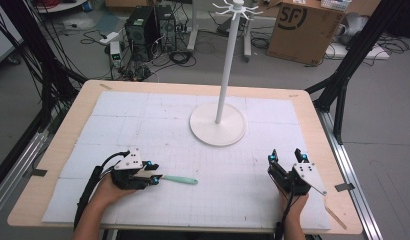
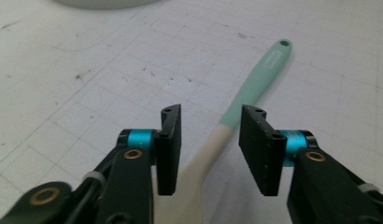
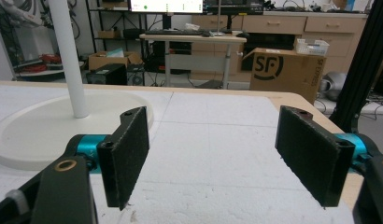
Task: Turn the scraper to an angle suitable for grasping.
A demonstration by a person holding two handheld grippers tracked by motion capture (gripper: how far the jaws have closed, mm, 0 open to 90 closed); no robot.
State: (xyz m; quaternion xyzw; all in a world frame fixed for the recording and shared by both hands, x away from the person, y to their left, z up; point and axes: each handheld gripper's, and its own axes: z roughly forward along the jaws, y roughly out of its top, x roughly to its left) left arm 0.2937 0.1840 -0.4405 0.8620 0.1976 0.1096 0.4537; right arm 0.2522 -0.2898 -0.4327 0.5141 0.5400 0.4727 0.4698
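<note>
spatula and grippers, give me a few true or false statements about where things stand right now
1. The left gripper has its jaws open on either side of the spatula. True.
2. The spatula hangs from the white stand. False: it lies flat on the white mat, apart from the stand.
3. The spatula's handle is mint green with a hole at its end. True.
4. The right gripper is shut on the stand's pole. False: its jaws are wide open with nothing between them.
5. The stand's round base sits on the mat. True.
</note>
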